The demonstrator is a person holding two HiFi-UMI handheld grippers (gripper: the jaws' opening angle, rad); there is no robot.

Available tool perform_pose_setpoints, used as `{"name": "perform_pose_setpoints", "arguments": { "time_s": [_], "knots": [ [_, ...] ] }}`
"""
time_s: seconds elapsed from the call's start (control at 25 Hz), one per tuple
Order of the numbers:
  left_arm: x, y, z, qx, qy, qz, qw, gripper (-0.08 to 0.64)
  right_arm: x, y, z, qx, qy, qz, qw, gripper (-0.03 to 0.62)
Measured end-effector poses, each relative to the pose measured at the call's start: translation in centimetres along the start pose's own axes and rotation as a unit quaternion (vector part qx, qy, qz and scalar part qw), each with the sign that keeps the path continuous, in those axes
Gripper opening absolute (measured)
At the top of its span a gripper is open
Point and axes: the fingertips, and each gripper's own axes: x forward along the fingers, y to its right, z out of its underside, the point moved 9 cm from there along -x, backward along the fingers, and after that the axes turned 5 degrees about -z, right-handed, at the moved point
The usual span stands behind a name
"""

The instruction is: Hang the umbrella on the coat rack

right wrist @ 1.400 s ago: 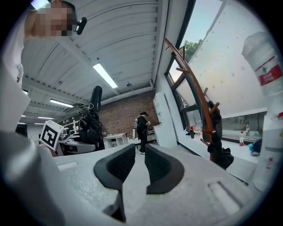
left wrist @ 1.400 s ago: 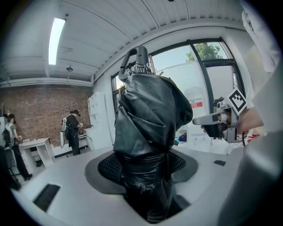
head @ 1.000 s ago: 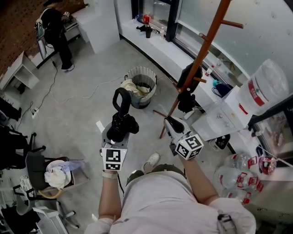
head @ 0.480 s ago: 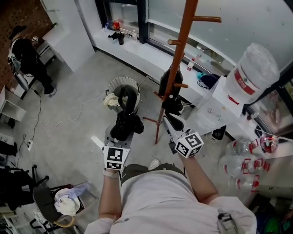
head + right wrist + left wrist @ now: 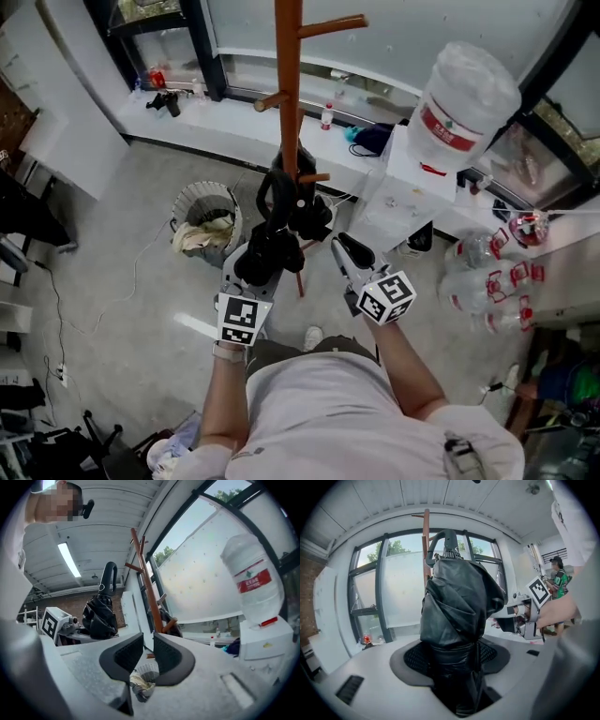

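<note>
A folded black umbrella [image 5: 269, 246] with a curved handle [image 5: 271, 192] stands upright in my left gripper [image 5: 253, 272], which is shut on its lower part. In the left gripper view the umbrella [image 5: 457, 616] fills the middle, its handle [image 5: 445, 543] just in front of the coat rack pole [image 5: 426, 531]. The orange-brown wooden coat rack [image 5: 288, 94] rises right behind the umbrella, with a short peg [image 5: 316, 177] beside the handle. My right gripper [image 5: 343, 255] hovers to the right of the rack, jaws nearly together and holding nothing.
A dark bag [image 5: 312, 214] hangs low on the rack. A round waste bin [image 5: 208, 214] stands left of it. A white water dispenser with a big bottle [image 5: 461, 101] is at the right, with several bottles [image 5: 487, 281] on the floor. A window ledge [image 5: 225, 103] runs behind.
The person has stepped toward the rack. The umbrella in my left gripper has moved from near the bin to right against the pole. The right gripper has kept its place beside it.
</note>
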Motion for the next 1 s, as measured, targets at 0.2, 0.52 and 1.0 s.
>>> {"name": "perform_pose_setpoints", "arguments": {
  "time_s": [0.2, 0.52, 1.0],
  "knots": [
    [4.2, 0.0, -2.6, 0.014, 0.006, 0.087, 0.9961, 0.249, -1.0, 1.0, -1.6, 0.008, 0.015, 0.071, 0.997, 0.057],
    [10.3, 0.4, -6.7, 0.014, 0.018, 0.207, 0.978, 0.249, -1.9, 1.8, -4.1, 0.017, 0.034, 0.159, 0.987, 0.057],
    [14.8, 2.0, -11.6, -0.021, 0.062, 0.33, 0.9416, 0.249, -4.5, 1.7, -5.4, 0.009, 0.055, 0.26, 0.964, 0.058]
  ]
}}
